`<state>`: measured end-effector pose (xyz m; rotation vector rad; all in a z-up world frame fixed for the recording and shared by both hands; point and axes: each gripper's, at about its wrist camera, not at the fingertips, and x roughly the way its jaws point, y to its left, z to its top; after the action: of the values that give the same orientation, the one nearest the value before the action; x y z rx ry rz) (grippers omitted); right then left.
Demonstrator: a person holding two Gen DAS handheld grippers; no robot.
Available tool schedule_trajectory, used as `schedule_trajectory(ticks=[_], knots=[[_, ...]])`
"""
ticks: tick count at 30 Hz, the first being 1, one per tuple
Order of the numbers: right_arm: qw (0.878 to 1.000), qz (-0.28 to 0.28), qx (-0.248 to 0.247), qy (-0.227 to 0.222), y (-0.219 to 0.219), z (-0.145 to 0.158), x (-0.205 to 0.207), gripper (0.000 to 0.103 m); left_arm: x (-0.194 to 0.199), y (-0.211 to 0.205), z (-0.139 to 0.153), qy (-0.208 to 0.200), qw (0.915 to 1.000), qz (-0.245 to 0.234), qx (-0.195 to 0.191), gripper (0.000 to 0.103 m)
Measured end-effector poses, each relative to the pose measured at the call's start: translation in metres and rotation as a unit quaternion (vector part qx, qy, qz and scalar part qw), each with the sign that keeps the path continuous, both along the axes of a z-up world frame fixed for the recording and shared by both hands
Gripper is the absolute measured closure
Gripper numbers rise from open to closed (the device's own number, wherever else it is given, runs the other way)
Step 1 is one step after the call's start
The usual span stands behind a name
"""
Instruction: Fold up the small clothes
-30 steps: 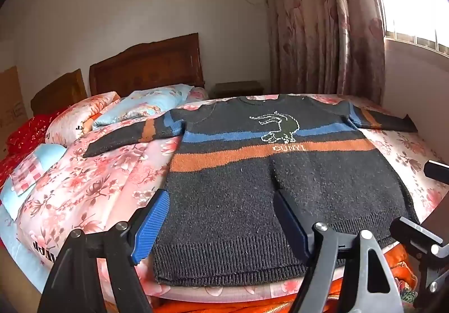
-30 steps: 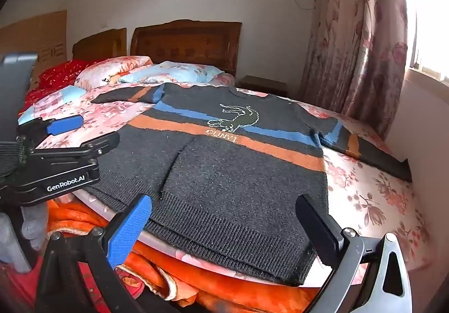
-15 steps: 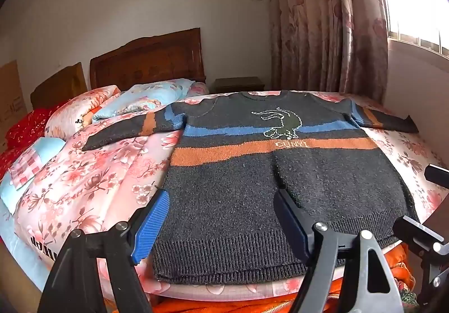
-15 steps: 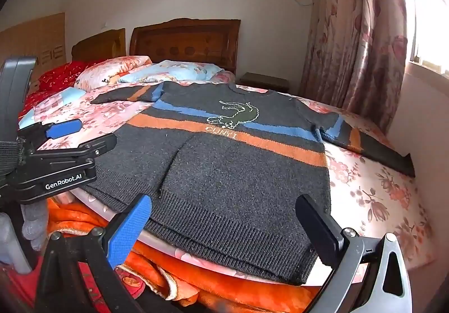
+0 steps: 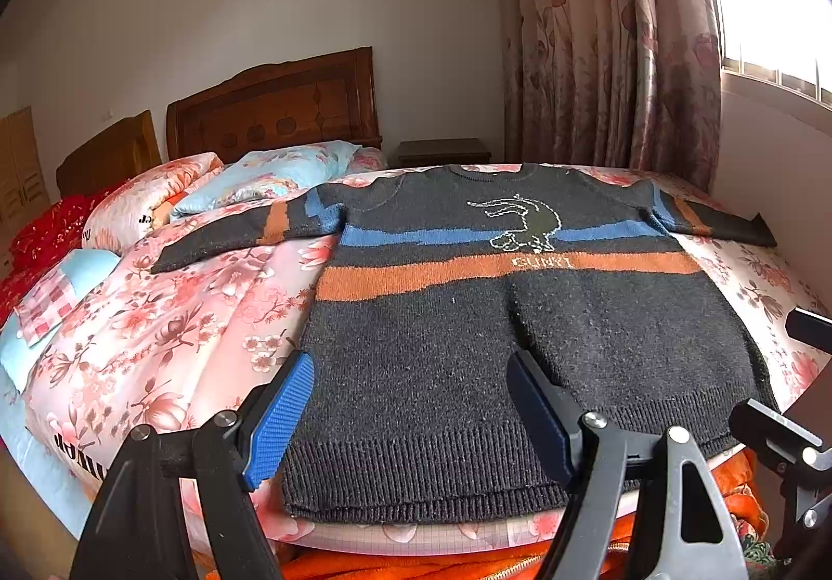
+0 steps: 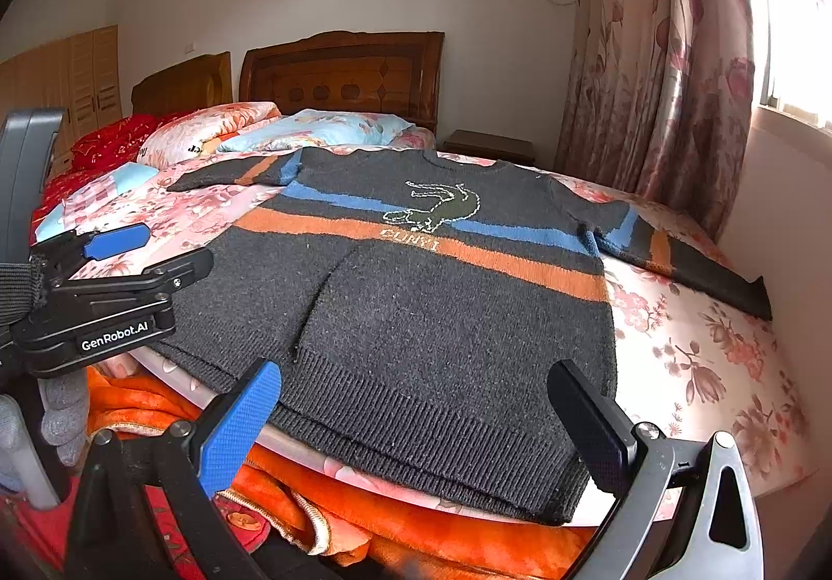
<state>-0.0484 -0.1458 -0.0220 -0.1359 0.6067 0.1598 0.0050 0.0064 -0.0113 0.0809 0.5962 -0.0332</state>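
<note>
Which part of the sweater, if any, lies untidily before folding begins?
The sweater lies flat and spread, but a raised crease runs up from the hem near the middle. Both claws are open and hold nothing.

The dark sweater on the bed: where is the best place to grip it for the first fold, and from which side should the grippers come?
Probably the sweater is best taken at its ribbed hem, from the foot of the bed. It lies flat with the hem nearest both open grippers, left gripper and right gripper, so each can pinch one hem corner.
</note>
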Motion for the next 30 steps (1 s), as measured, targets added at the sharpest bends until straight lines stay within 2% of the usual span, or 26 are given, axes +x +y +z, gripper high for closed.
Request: schedule_trajectory(ticks=[30], knots=[[1.000,-0.003,0.011,0.011,0.0007,-0.0049,0.0012,0.000,0.0008,-0.0015,-0.0033,0.005,1.0000,-0.002,0.000,0.025]])
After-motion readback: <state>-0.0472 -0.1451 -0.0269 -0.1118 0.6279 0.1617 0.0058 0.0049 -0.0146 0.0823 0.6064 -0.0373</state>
